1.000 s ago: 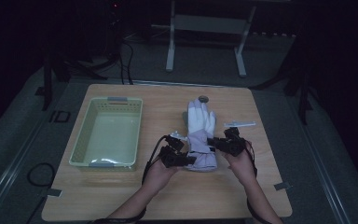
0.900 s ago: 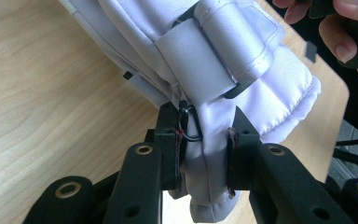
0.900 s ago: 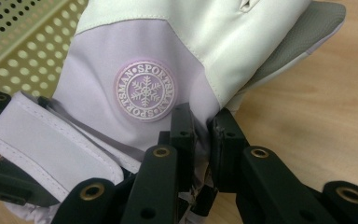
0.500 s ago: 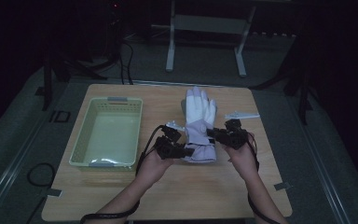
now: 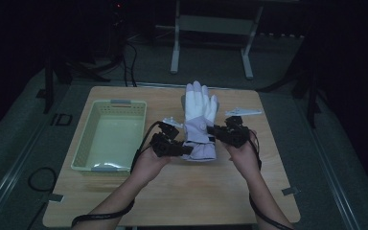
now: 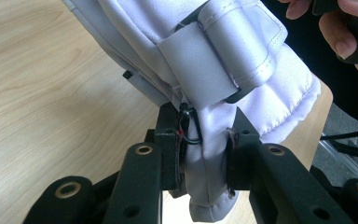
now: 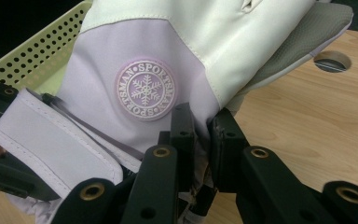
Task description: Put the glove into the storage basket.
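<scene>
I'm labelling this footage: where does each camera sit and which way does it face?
High view: above the person's side, facing forward and down at table; forearms, left gripper, right gripper.
Left gripper view: along its jaws clamping glove cuff.
Right gripper view: along its jaws pinching the glove; basket behind.
All share the glove.

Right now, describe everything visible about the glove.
The glove is a padded ski glove of white and pale lilac fabric, with a grey palm edge, a round snowflake badge reading SPORTSMAN, and a cuff strap with a dark buckle. It is held above the wooden table, fingers pointing away from the person. The left gripper and right gripper each pinch a cuff edge.
</scene>
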`<state>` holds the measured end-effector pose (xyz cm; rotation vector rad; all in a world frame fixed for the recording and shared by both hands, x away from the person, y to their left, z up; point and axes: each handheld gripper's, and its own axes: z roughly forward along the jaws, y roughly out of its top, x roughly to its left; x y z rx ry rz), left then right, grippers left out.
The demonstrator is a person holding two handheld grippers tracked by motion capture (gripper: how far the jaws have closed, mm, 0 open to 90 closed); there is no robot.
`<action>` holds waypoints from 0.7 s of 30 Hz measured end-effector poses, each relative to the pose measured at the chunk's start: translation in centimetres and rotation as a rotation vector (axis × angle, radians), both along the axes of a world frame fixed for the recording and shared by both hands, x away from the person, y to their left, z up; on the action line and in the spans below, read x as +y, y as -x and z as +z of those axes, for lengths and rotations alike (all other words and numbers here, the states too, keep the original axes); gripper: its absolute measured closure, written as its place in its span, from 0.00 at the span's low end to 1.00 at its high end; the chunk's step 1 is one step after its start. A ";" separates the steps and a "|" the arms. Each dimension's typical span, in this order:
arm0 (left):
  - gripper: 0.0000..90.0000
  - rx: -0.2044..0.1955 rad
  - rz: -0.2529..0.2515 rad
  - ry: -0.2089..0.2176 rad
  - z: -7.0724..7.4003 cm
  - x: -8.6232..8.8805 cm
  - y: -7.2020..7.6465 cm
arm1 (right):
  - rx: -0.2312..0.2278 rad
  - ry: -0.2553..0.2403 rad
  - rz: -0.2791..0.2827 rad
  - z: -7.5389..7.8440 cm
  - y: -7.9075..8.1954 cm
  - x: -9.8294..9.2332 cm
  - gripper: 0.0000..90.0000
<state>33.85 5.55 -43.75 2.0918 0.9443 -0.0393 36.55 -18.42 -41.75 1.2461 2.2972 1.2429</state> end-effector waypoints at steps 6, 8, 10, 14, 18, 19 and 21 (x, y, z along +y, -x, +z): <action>0.80 0.004 0.018 -0.016 0.3 1.7 0.0 | 0.004 -0.001 0.019 0.1 -0.4 1.9 0.90; 0.80 0.007 0.023 -0.018 0.4 2.4 0.0 | 0.004 -0.003 0.026 0.1 -0.6 2.5 0.90; 0.80 0.011 0.032 -0.020 0.5 3.0 0.0 | 0.004 -0.006 0.034 0.2 -0.7 3.2 0.91; 0.80 0.006 0.050 -0.021 0.5 4.4 0.3 | 0.001 -0.011 0.048 0.2 -0.9 4.6 0.90; 0.80 0.017 0.065 -0.027 0.4 5.9 0.5 | 0.013 -0.018 0.063 -0.1 -1.0 6.1 0.91; 0.80 0.019 0.065 -0.034 0.4 6.3 0.6 | 0.015 -0.019 0.067 -0.2 -1.0 6.5 0.90; 0.80 0.023 0.070 -0.041 0.4 7.0 0.7 | 0.017 -0.019 0.077 -0.3 -1.0 7.3 0.90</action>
